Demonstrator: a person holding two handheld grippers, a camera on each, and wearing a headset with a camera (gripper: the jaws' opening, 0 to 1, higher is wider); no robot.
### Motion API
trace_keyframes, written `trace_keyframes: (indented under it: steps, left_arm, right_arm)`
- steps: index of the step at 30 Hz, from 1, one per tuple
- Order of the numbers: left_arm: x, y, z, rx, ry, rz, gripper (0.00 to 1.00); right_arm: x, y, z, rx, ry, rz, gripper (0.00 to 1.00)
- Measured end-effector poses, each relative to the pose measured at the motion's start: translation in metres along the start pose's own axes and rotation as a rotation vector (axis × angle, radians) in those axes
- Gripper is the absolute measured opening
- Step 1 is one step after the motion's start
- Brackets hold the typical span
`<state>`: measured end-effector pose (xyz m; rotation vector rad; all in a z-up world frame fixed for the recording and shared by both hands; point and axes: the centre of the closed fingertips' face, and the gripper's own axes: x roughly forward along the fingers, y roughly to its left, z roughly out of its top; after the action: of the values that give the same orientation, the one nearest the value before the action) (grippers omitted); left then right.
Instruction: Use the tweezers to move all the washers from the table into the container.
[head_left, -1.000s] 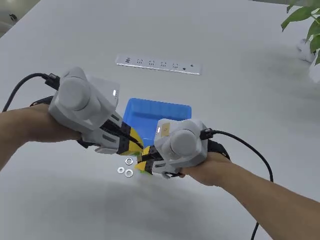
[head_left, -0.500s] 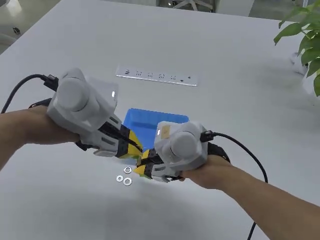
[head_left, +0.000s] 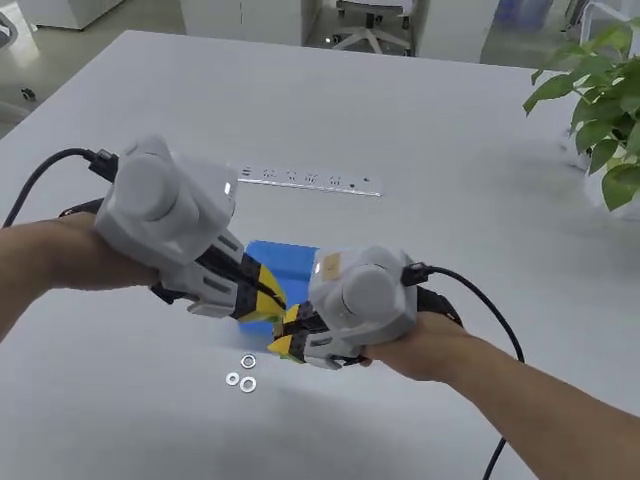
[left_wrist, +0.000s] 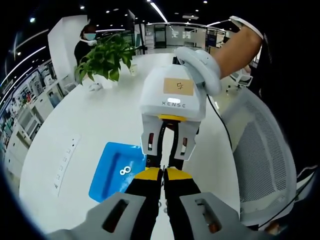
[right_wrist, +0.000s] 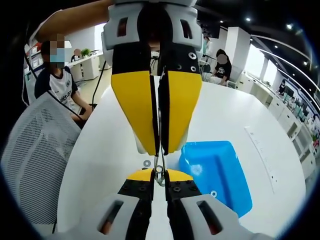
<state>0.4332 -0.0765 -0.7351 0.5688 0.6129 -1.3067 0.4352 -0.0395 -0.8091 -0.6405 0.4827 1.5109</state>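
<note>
The left gripper (left_wrist: 163, 173) has its black, yellow-tipped jaws pressed together, aimed straight at the right gripper (left_wrist: 165, 161), which faces it nose to nose with the tips just about touching. The right one's chunky white body sits dead ahead, with a person's arm (left_wrist: 237, 45) coming in behind it. Just left of the left gripper's tips is the blue container (left_wrist: 107, 177) on the white table (left_wrist: 110, 115), with a couple of washers (left_wrist: 125, 171) lying in it. Further left there's a power strip (left_wrist: 65, 162). Way ahead and left is a leafy plant (left_wrist: 105, 57), and off to the right a mesh chair (left_wrist: 260, 145).
</note>
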Motion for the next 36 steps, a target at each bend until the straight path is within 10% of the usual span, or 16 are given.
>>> trace_keyframes:
  steps: [23, 36]
  left_arm:
    - [0.003, 0.03, 0.037, 0.071, -0.036, 0.017, 0.05]
    - [0.014, 0.05, 0.04, 0.083, -0.035, 0.006, 0.05]
  right_arm:
    - [-0.033, -0.04, 0.001, 0.003, -0.003, -0.08, 0.1]
    - [-0.034, -0.062, -0.008, 0.014, 0.003, -0.101, 0.1]
